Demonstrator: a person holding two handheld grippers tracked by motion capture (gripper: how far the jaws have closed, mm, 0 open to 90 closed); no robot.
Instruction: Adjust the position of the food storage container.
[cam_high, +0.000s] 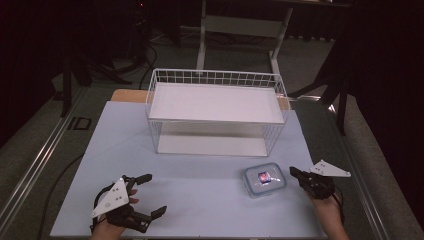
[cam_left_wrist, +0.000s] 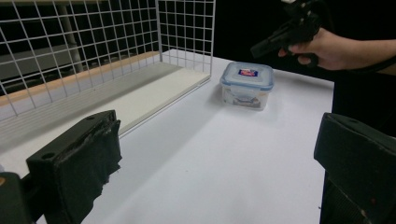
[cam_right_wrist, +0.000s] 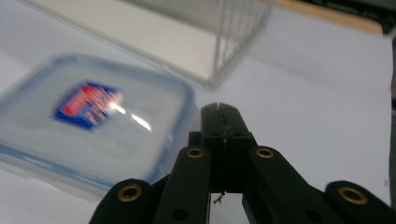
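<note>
Beside the lidded box (cam_high: 265, 180) — right tool (cam_high: 292, 171) pinched empty, left tool (cam_high: 155, 194) wide — wire basket (cam_high: 216, 112) bare.

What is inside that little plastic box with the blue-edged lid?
The plastic box is shut, with a red and blue sticker on its lid. Its cloudy walls hint at something pale low down, too blurred to name. It sits on the table, beside the shut right gripper.

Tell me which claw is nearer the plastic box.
Right. The right claw sits just beside the box, jaws shut; the left claw waits open, far across the table.
</note>
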